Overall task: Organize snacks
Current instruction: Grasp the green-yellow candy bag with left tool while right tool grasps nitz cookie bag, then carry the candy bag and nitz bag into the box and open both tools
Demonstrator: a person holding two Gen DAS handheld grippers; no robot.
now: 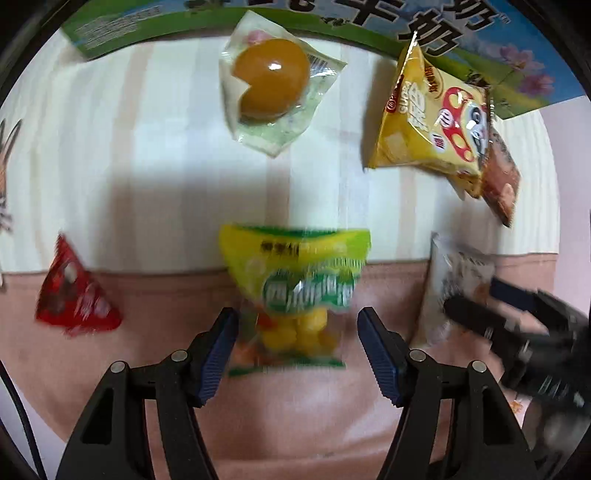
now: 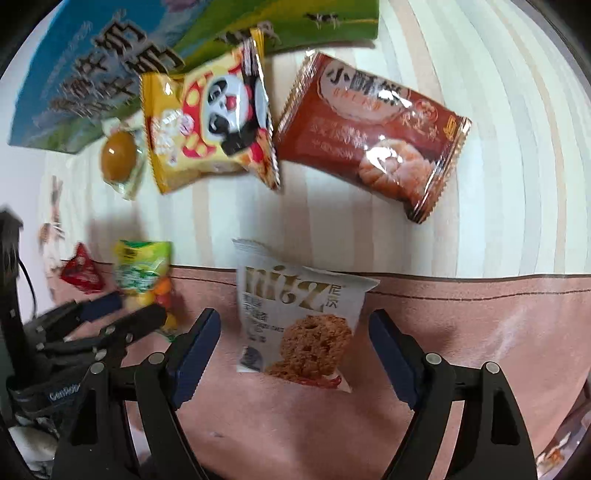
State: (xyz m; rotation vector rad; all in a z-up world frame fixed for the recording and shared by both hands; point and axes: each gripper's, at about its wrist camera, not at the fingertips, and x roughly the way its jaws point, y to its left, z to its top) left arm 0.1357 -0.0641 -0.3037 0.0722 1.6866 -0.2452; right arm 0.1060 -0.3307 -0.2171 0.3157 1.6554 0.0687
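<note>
Jaws of the left gripper are standing apart around a green-and-yellow plastic candy bag without pressing it. The right gripper is gaping around a white cookie packet, untouched. Farther off, a yellow panda-print snack bag is lying by a blue-green carton.

yellow-green candy bag, red-brown pastry packet, cream-striped cloth.

I can read "ritz" on the white cracker packet and "小酥" on the brown pastry packet; the milk carton shows "牛奶".
</note>
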